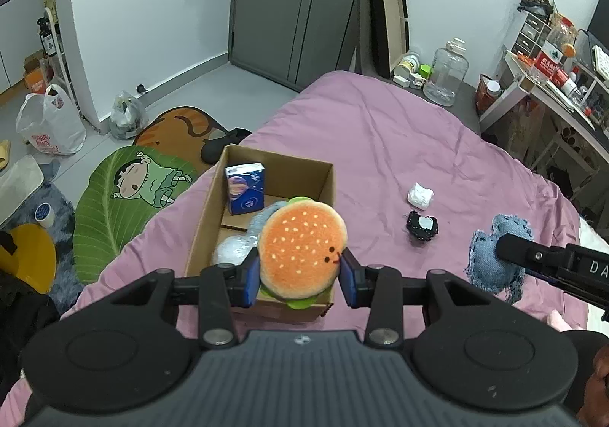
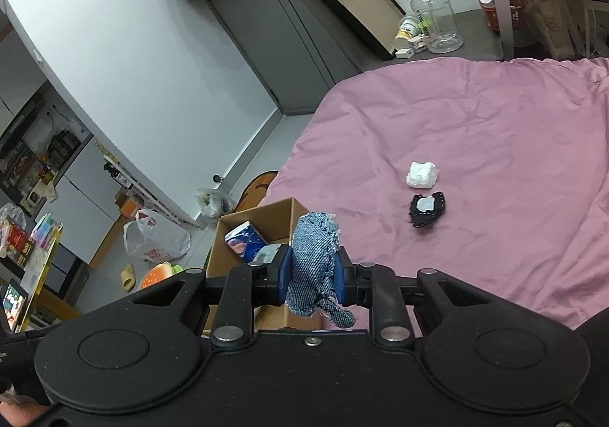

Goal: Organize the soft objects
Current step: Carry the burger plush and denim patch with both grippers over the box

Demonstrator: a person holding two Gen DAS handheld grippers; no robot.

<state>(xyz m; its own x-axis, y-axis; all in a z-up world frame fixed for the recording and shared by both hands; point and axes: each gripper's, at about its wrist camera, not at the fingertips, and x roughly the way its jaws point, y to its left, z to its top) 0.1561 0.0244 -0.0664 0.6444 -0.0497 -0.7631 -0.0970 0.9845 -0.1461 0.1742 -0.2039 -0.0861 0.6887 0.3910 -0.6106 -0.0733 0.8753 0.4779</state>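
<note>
A plush hamburger (image 1: 302, 250) sits between the fingers of my left gripper (image 1: 300, 280), above the near right corner of an open cardboard box (image 1: 213, 206). The right pad stands slightly off the plush, so the jaws look open. The box holds a blue tissue pack (image 1: 244, 189), a grey soft item and a clear bubble-wrap lump (image 1: 232, 250). My right gripper (image 2: 311, 280) is shut on a frayed denim piece (image 2: 314, 259), held above the pink bed right of the box (image 2: 262, 221). A white wad (image 2: 421, 173) and a black knitted piece (image 2: 427, 209) lie on the bed.
The pink bedspread (image 1: 399, 137) spreads far and right. Cartoon floor mats (image 1: 133, 191) and plastic bags (image 1: 47, 120) lie on the floor to the left. A clear water jug (image 1: 445, 71) and a cluttered desk (image 1: 552, 84) stand beyond the bed.
</note>
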